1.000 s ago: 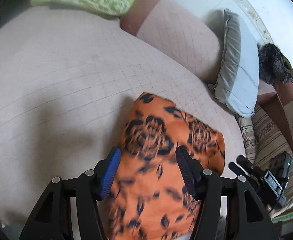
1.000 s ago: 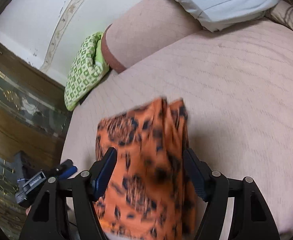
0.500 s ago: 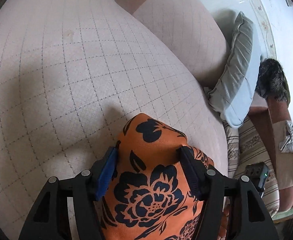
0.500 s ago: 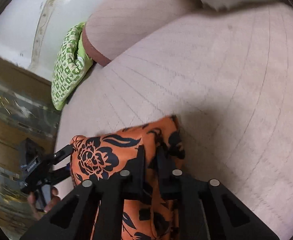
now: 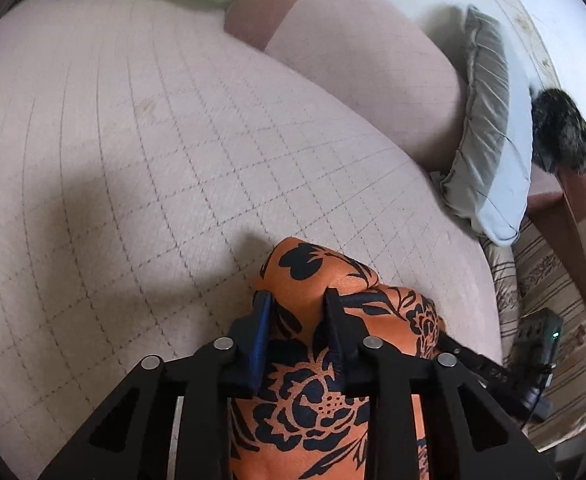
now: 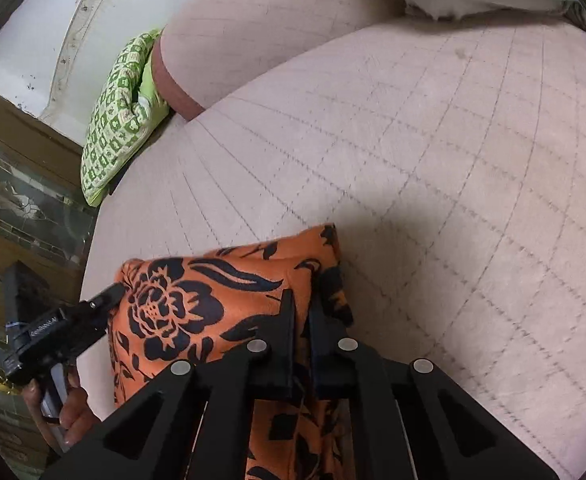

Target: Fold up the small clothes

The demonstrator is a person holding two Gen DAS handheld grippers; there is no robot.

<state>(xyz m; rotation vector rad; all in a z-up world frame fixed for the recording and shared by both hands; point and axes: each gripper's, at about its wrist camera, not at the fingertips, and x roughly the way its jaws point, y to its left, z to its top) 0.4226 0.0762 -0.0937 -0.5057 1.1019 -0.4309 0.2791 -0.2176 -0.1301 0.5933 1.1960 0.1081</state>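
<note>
An orange cloth with black flowers (image 5: 313, 360) lies at the near edge of a pinkish checked sofa seat (image 5: 133, 160). My left gripper (image 5: 297, 300) is shut on one corner of the cloth, which bunches between the fingers. My right gripper (image 6: 302, 300) is shut on the other corner of the same cloth (image 6: 197, 304). The left gripper also shows at the left of the right wrist view (image 6: 111, 294), touching the cloth's far corner.
A green patterned cushion (image 6: 117, 120) leans at the sofa's one end and a pale blue pillow (image 5: 489, 140) at the other. The sofa backrest (image 5: 373, 60) rises behind the seat. A striped chair (image 5: 553, 312) stands beside the sofa.
Both grippers dropped onto the cloth's top corners. The right jaws closed half a second ago. The left jaws have closed since then.
</note>
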